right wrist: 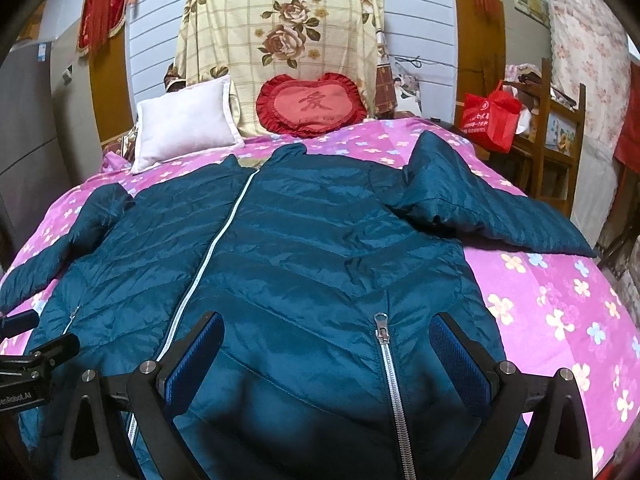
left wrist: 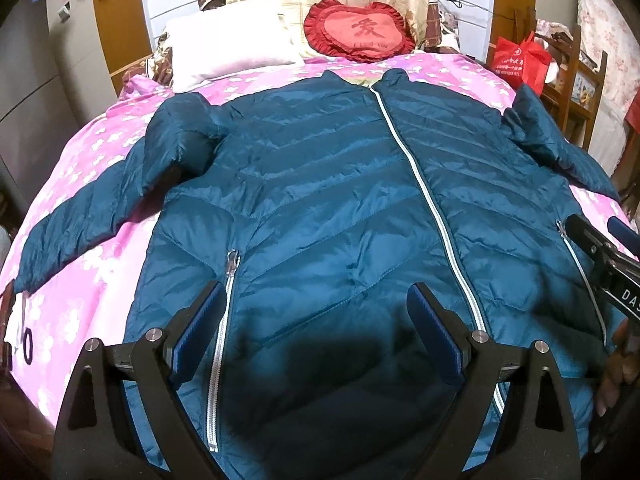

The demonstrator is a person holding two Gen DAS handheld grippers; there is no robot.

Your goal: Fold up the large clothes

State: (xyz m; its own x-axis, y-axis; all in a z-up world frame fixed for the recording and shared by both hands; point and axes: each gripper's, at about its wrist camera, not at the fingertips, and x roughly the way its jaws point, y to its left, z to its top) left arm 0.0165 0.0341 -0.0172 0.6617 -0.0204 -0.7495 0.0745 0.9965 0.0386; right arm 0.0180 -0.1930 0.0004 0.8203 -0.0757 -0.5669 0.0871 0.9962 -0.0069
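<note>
teal jacket (left wrist: 320,184), pink floral bedspread (right wrist: 560,300)

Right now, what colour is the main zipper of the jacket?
White or silvery, on the teal jacket; the main zipper shows best in the left wrist view.

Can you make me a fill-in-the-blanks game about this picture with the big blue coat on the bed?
1. The blue jacket lies flat on a bedspread whose main color is ____.
2. The red cushion by the white pillow is shaped like a ____.
3. The jacket's front zipper is zipped ____.
4. The left gripper and the right gripper both have their jaws ____.

Missing words: pink, heart, shut, open
</note>
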